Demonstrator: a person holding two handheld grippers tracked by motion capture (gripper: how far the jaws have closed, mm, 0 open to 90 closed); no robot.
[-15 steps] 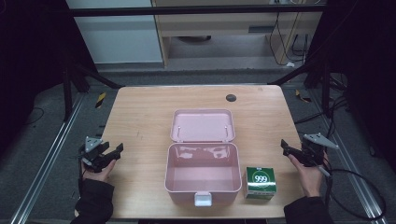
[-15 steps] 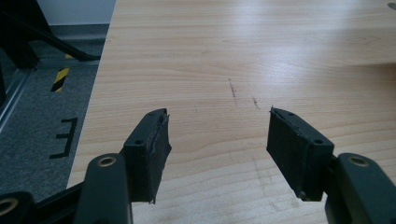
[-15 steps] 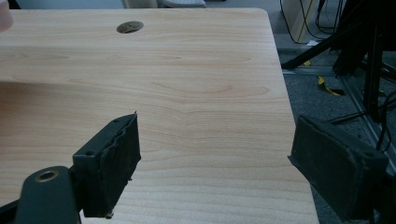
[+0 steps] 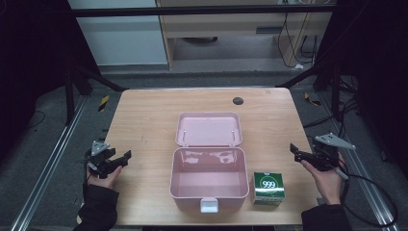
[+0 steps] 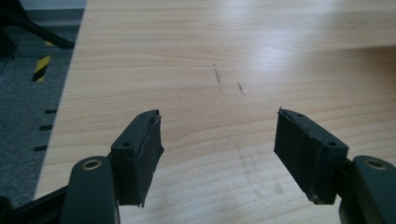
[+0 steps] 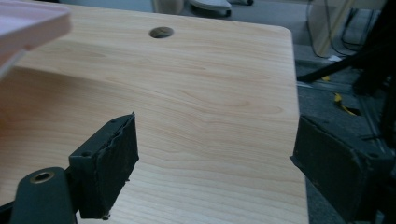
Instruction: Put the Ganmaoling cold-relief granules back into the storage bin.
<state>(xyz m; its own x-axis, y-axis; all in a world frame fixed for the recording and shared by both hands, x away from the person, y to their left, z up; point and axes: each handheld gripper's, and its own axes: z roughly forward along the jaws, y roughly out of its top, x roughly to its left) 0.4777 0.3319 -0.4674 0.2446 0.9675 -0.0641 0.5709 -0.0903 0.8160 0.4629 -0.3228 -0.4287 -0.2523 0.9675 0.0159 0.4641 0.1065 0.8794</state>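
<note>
An open pink plastic box [image 4: 208, 180] stands in the middle of the wooden table [image 4: 144, 120], its lid [image 4: 208, 129] laid back and its inside bare. A small green carton marked 999 [image 4: 268, 188] sits just right of the box near the front edge. My left gripper [image 4: 124, 159] rests low at the table's left edge, jaws open and nothing between them [image 5: 217, 135]. At the right edge my right gripper [image 4: 294, 153] points toward the box, also open and holding nothing [image 6: 215, 144]. A corner of the pink lid [image 6: 28, 23] shows at the upper left of the right gripper view.
A round cable hole [image 4: 237, 101] lies in the tabletop behind the box. Bare wood spreads on both sides of the box. Dark floor, metal frame rails and cables surround the table, with yellow-black tape [image 4: 104, 102] on the floor at the left.
</note>
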